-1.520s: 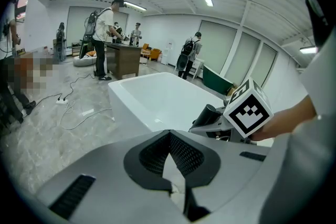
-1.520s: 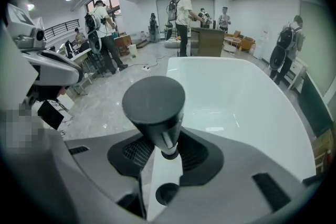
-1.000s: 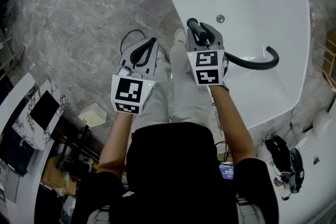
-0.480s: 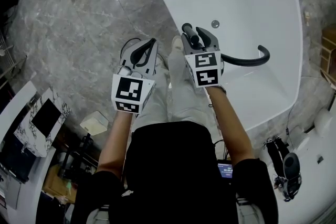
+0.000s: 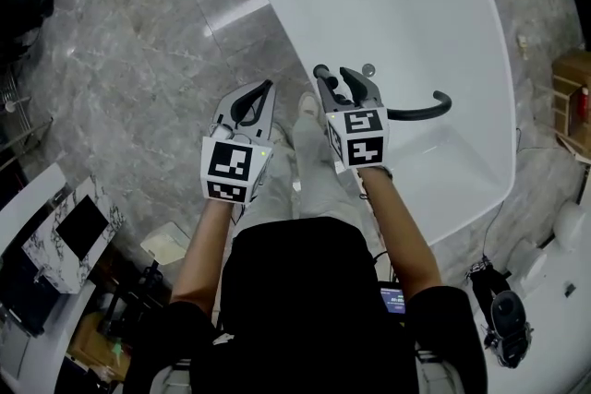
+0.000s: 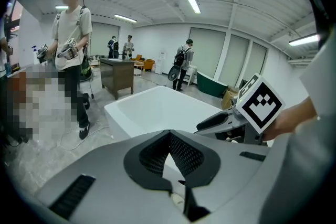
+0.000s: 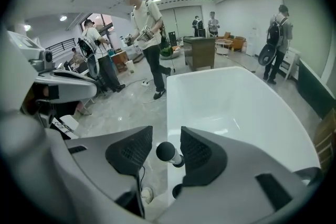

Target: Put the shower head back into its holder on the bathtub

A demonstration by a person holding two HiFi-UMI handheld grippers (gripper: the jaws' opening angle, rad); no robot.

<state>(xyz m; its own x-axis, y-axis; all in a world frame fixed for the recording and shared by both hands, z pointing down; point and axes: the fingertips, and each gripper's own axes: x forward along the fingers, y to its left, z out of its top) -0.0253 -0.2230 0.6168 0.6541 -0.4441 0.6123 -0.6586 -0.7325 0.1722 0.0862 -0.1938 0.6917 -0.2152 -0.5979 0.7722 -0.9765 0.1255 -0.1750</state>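
Shower head (image 5: 320, 72), a black rod with a rounded top, stands at the near left rim of the white bathtub (image 5: 416, 14), between the jaws of the right gripper.

On the left side, over the grey marble floor (image 5: 138, 60), the left gripper (image 5: 266, 89) hangs with its jaws together and nothing between them. Just beside it to the right is the right gripper (image 5: 332, 77). Its jaws have just been opening and they are now wide apart. The rod is between the pads but they do not press on it, and a gap shows on one side. More to the right, a black curved tube (image 5: 425, 113) lies over the tub's inner part.
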